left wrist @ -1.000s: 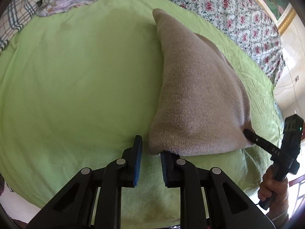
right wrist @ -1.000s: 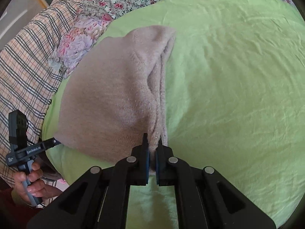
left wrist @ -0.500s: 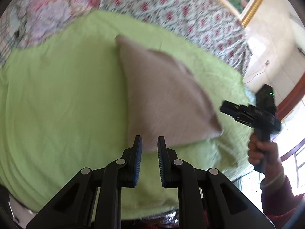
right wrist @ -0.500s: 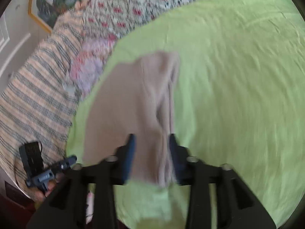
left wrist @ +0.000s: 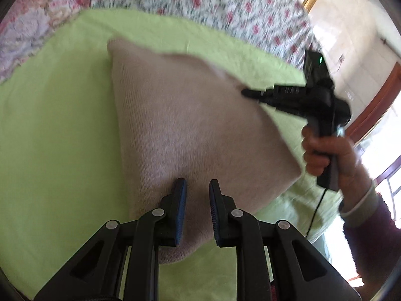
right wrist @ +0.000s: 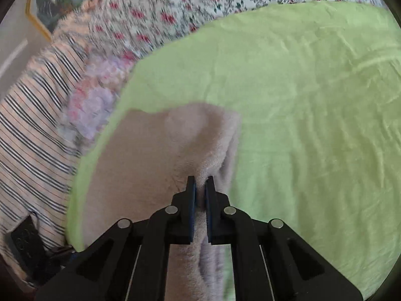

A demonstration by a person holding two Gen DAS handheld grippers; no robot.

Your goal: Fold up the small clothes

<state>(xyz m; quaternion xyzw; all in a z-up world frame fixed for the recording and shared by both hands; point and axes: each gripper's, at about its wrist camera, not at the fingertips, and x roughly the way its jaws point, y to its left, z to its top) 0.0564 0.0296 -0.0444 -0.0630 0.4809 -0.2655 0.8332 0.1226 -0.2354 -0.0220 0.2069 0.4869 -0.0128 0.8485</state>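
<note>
A folded beige knit garment (left wrist: 190,130) lies on a green cloth (left wrist: 55,130). My left gripper (left wrist: 195,188) is open, its jaws above the garment's near edge with cloth between and under them. In the left wrist view my right gripper (left wrist: 246,92) reaches in from the right at the garment's far right edge. In the right wrist view my right gripper (right wrist: 199,184) is shut on a raised fold of the beige garment (right wrist: 150,155), which rises between its pads.
The green cloth (right wrist: 313,125) covers a bed. A floral sheet (left wrist: 200,2) lies behind it and a striped blanket (right wrist: 32,130) to the left. A purple-pink bundle (left wrist: 27,27) sits at the far left. A window and wall stand at the right.
My left gripper moved forward over the garment's near edge. My right gripper, open half a second ago, moved forward and shut on the garment's right fold, farther along than one second ago.
</note>
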